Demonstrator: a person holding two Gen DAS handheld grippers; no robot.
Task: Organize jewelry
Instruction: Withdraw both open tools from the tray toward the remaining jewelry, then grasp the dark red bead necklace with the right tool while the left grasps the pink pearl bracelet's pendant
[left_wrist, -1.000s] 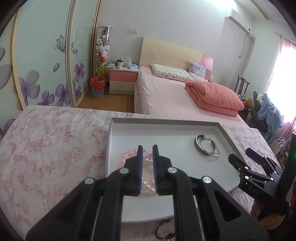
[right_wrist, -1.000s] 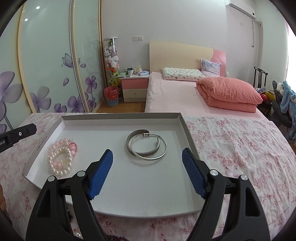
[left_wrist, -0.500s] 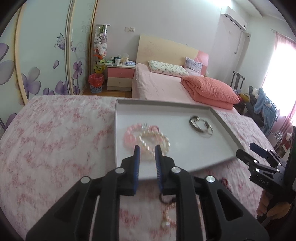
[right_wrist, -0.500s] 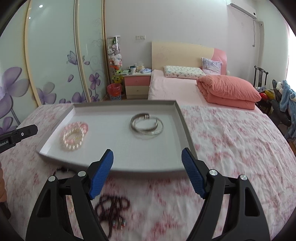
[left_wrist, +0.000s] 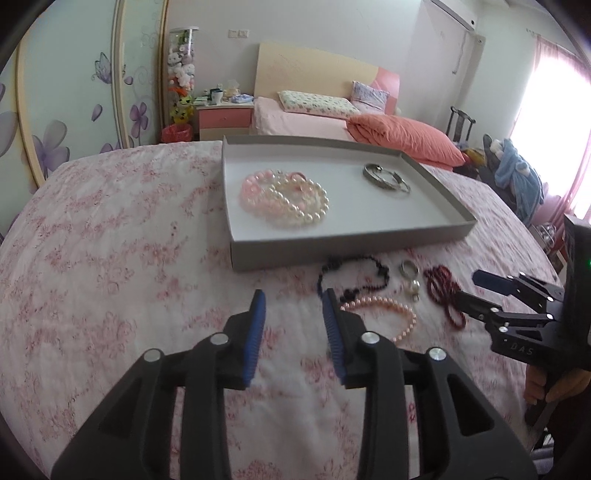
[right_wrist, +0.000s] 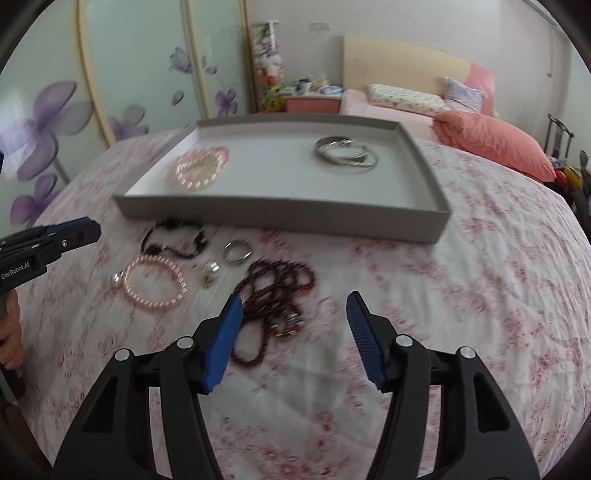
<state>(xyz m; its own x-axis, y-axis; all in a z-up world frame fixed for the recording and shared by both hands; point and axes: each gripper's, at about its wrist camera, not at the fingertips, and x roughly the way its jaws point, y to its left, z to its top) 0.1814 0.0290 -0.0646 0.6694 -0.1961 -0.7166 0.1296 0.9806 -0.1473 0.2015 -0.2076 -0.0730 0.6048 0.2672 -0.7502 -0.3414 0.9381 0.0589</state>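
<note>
On the floral pink bedspread (left_wrist: 110, 258), the shallow grey rectangular tray (left_wrist: 332, 251) holds pink and white pearl bracelets (left_wrist: 284, 197) and silver bangles (left_wrist: 386, 177). Ahead of the half-open, empty left claw (left_wrist: 291, 306) lies a pink pearl strand (left_wrist: 391, 314). The wide-open, empty right claw (right_wrist: 295, 306) hovers above dark red beads (right_wrist: 277, 291). Its body reads "DAS".

Pink floral bedspread (left_wrist: 110, 258), grey tray (left_wrist: 332, 243), pink pearl bracelet (left_wrist: 388, 314), dark red beads (right_wrist: 280, 291), black necklace (left_wrist: 351, 277), silver ring (right_wrist: 236, 253)
</note>
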